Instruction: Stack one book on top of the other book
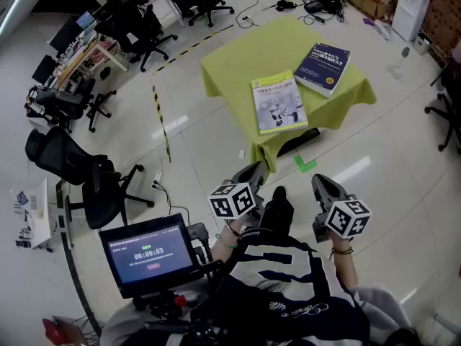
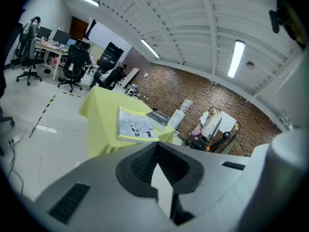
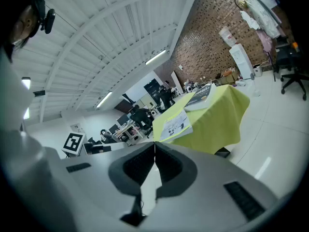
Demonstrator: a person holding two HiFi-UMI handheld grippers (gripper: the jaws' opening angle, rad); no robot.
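— What can't we make out here?

— The table (image 1: 230,60) is draped in a yellow-green cloth, so its legs are hidden from us. The print on both book covers is too small for us to read. In the left gripper view the dark blue book (image 2: 158,118) sits half hidden behind the pale book (image 2: 136,124). An office chair at the head view's right edge is cut off by the frame.

— And the count?

— We count two books, both lying flat on the cloth. The pale book is by the table's near edge and the dark blue book is just beyond it, to the right. Neither lies on the other. Their nearest corners come so close that we cannot tell whether they touch. We also count two grippers and one screen (image 1: 150,254) showing a timer at lower left. There is one green tape mark (image 1: 305,164) on the floor by the table, and we pick out five office chairs (image 1: 79,171).

— The tools?

— The left gripper (image 1: 253,170) and the right gripper (image 1: 321,182) are both clenched. Their pads meet with nothing between them. We hold them well short of the table, pointing toward it.
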